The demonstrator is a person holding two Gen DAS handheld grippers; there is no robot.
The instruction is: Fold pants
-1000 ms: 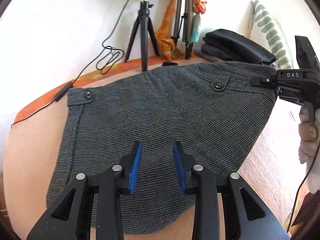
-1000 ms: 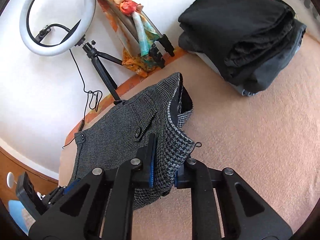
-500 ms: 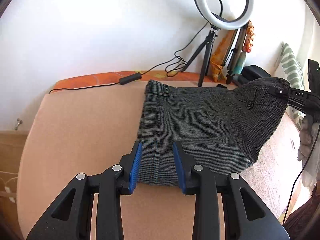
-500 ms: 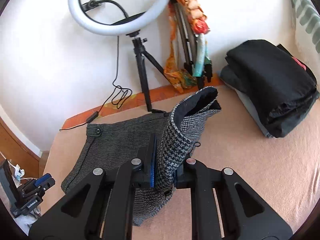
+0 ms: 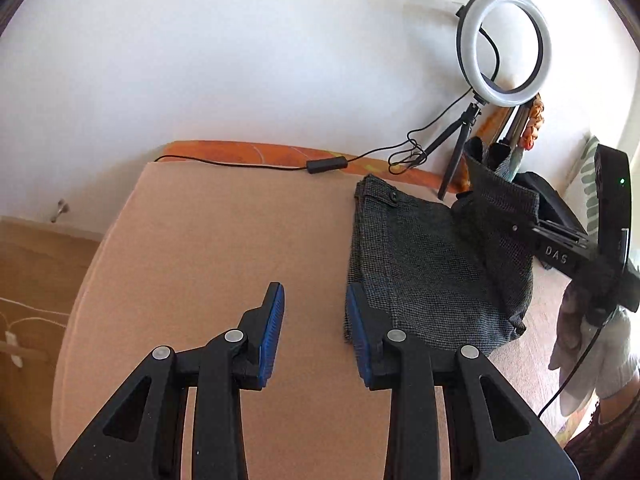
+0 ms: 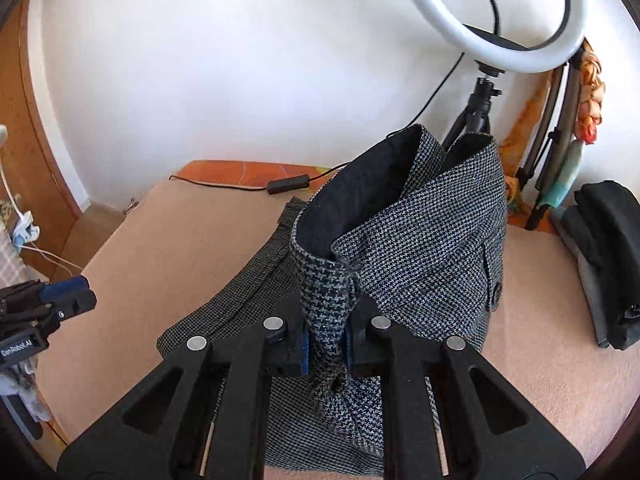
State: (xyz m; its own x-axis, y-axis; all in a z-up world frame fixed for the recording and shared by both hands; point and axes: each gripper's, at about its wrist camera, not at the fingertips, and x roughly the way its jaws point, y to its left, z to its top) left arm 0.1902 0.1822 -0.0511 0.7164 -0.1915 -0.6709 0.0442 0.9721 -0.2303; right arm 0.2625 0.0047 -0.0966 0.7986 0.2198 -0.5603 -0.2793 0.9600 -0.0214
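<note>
Right gripper (image 6: 326, 344), marked "DAS", was clamped on the pants (image 5: 424, 264) waistband; left gripper (image 5: 314, 336), labelled "GenRobot.AI" I think, sat apart, empty, over the bed (image 5: 224, 240).

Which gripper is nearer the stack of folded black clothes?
Right. The right gripper, shut on the grey houndstooth pants, has the stack of folded black clothes just beyond the pants. The left gripper hangs open off the pants' opposite edge.
</note>
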